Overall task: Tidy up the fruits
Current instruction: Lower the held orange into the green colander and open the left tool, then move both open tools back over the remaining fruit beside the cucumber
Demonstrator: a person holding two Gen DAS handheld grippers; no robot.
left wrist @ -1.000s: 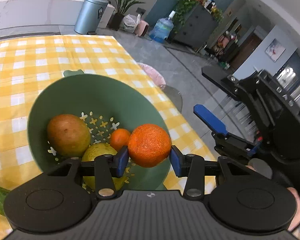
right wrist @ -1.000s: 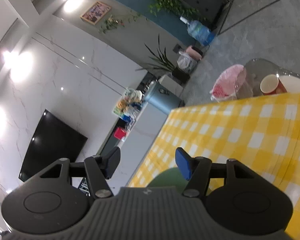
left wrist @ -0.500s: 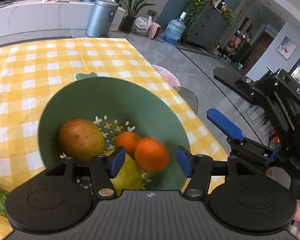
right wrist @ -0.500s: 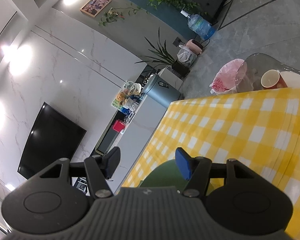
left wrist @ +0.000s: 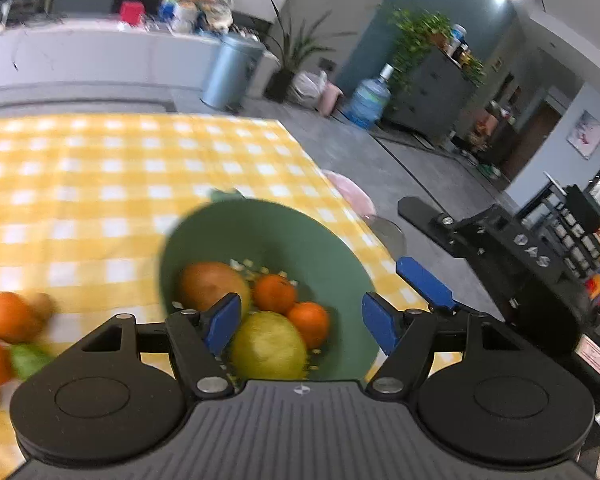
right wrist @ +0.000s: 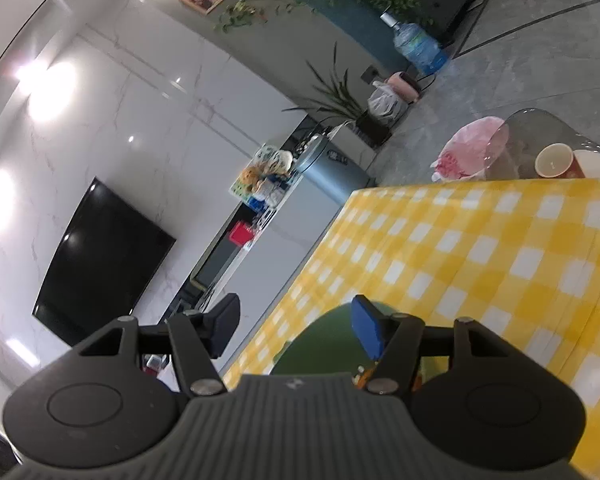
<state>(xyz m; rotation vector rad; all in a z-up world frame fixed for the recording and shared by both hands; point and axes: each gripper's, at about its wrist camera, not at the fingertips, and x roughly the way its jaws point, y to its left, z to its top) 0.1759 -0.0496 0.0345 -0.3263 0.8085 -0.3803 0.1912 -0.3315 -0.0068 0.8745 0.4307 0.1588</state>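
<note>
left gripper (left wrist: 298, 326): jaws opening, nothing between the pads, above bowl (left wrist: 324, 240) | bowl holds four fruits | loose oranges (left wrist: 10, 316) on cloth at 9 o'clock, left hand nearer, likely next pick | right gripper (right wrist: 296, 330): open, empty, bowl rim under its tips, pointing off table

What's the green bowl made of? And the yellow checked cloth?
The green bowl looks like plastic: one even matte colour, smooth walls, and small shaped holes cut in its bottom like a strainer. The cloth looks like thin fabric or a coated table cover; in the right wrist view it hangs over the table edge and lies flat with few wrinkles. The blur leaves its weave unclear.
</note>
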